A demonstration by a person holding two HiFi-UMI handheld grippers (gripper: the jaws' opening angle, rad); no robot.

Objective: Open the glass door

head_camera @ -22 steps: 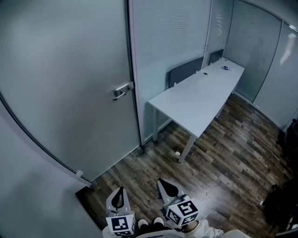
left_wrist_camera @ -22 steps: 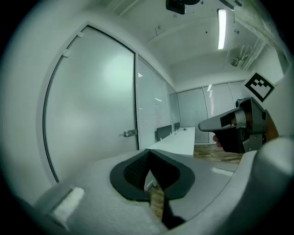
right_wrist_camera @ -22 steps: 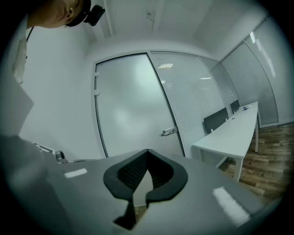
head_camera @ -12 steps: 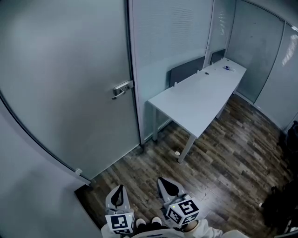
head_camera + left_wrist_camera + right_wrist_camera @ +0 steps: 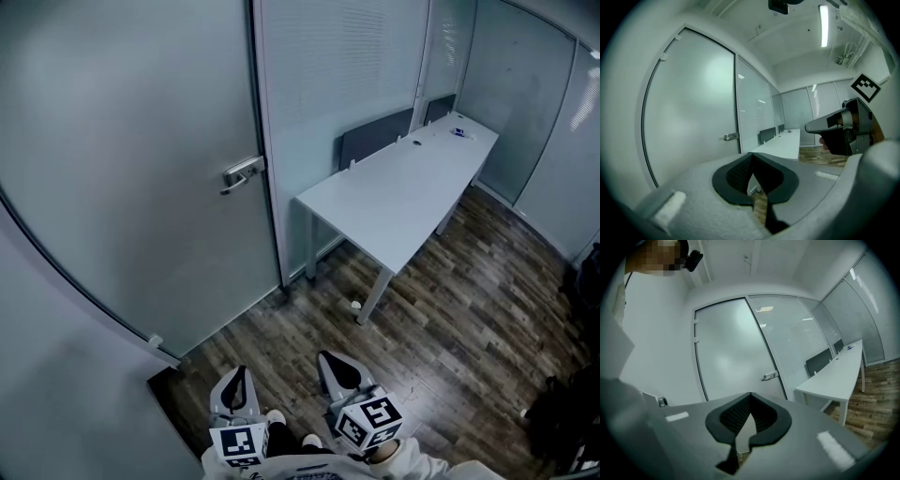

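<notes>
In the head view, the left gripper (image 5: 239, 380) and the right gripper (image 5: 339, 373) are low at the bottom edge, side by side, both over the dark wooden floor (image 5: 469, 309) and well apart from the glass door (image 5: 141, 159). The door is frosted and stands shut in its frame at the upper left, and its metal handle (image 5: 242, 173) is on its right edge. To the right of the door a long white table (image 5: 403, 187) stands along the glass wall, with a dark panel (image 5: 375, 141) behind it, and a small white thing (image 5: 355, 305) lies on the floor near one table leg. In the left gripper view, the left gripper (image 5: 751, 157) has its two jaws together at the tips and nothing is between them. Beyond them is the door (image 5: 693, 108) with its handle (image 5: 731, 137), far from the jaws, and the right gripper (image 5: 843, 129) shows at the right side with its marker cube above it. In the right gripper view, the right gripper (image 5: 750, 397) also has its jaws closed on nothing. It looks toward the door (image 5: 731, 352), whose handle (image 5: 769, 376) is some way ahead and not touched, and the table (image 5: 834, 373) is at the right.
</notes>
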